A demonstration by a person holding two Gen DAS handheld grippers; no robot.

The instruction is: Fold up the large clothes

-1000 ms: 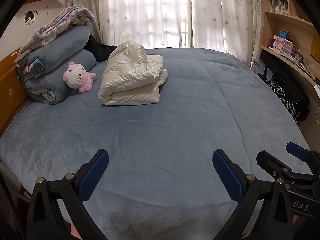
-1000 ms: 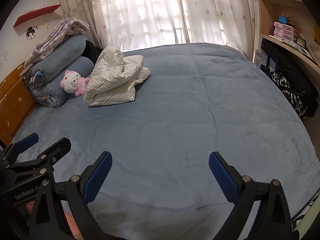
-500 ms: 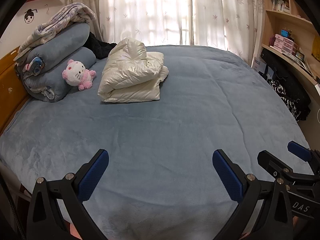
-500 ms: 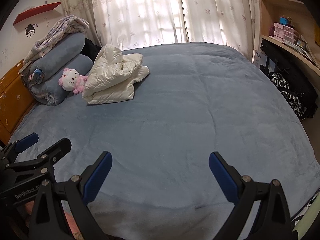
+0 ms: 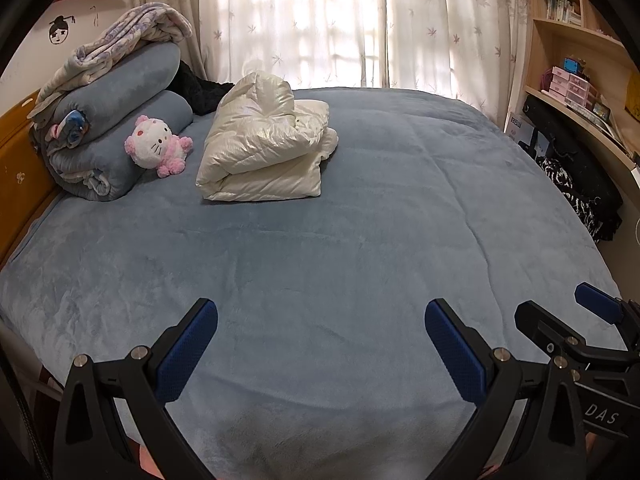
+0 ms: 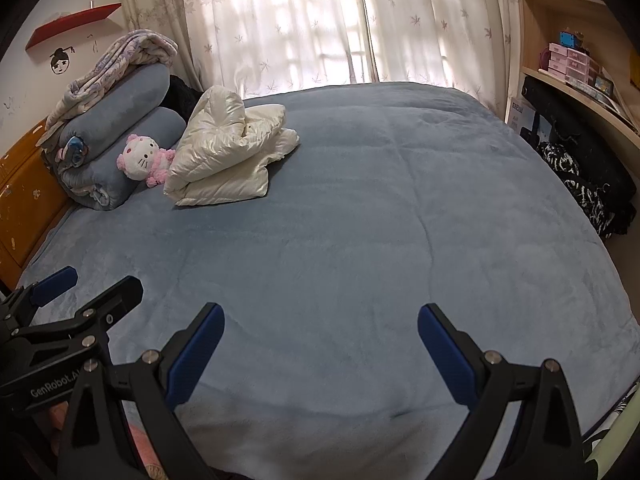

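Lying well ahead of both grippers and off to their left, the cream puffer jacket [image 5: 264,152] is seen as a compact bundle on the blue bedspread [image 5: 360,240], with one puffy layer doubled over a flatter one beneath. It is touched by neither tool. Just beside it, further to the left, a pink-and-white plush cat [image 5: 158,146] is propped against rolled grey-blue blankets [image 5: 116,128], on which a pale patterned blanket [image 5: 120,40] is heaped.

The left gripper [image 5: 320,344] is held low over the near edge of the bed with its jaws spread wide and nothing between them; the right gripper [image 6: 320,348] is held alongside it in the same wide, empty stance. A broad stretch of bare bedspread lies between the fingertips and the jacket.

The folding itself is judged to be largely done, since the garment already sits in a stacked shape. If a tidier fold is wanted, a long reach forward and leftward would be called for, with each jaw closed on a separate corner of the slippery top layer.
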